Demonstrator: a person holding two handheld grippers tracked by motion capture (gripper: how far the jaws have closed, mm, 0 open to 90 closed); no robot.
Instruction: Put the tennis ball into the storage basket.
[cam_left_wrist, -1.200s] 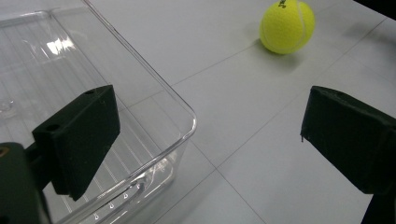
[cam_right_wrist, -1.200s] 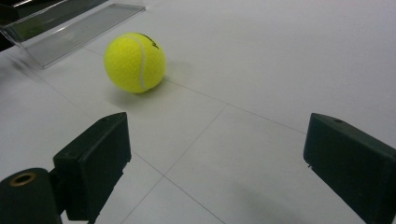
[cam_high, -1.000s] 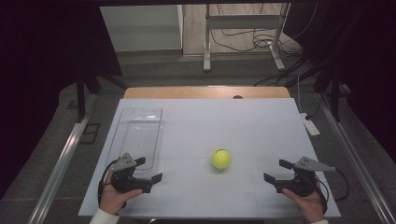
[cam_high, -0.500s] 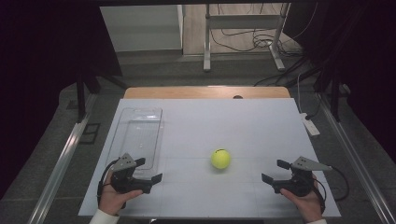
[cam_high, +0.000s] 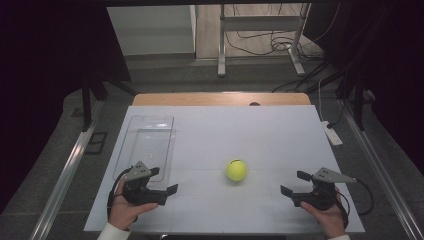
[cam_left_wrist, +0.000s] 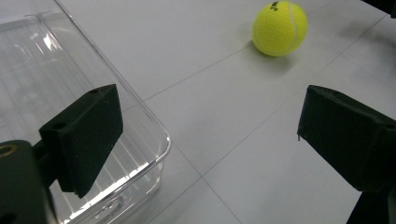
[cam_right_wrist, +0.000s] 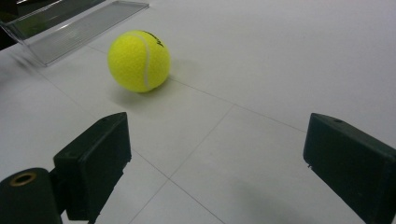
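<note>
A yellow tennis ball (cam_high: 236, 170) (cam_left_wrist: 279, 28) (cam_right_wrist: 138, 60) rests on the white table (cam_high: 240, 130), a little in front of its middle. A clear plastic tray (cam_high: 147, 145) (cam_left_wrist: 56, 70) (cam_right_wrist: 70, 28) lies empty at the left. My left gripper (cam_high: 165, 181) (cam_left_wrist: 210, 126) sits low at the tray's near right corner, open; its jaws have just been closing a little with nothing between them. My right gripper (cam_high: 292, 182) (cam_right_wrist: 219, 154) is held at the front right, open and empty, pointing toward the ball from a short way off.
A wooden edge (cam_high: 220, 98) borders the table's far side. A small white device (cam_high: 332, 135) lies off the table's right edge. A metal stand (cam_high: 260, 40) and cables stand on the floor behind. Bare table stretches between the ball and both grippers.
</note>
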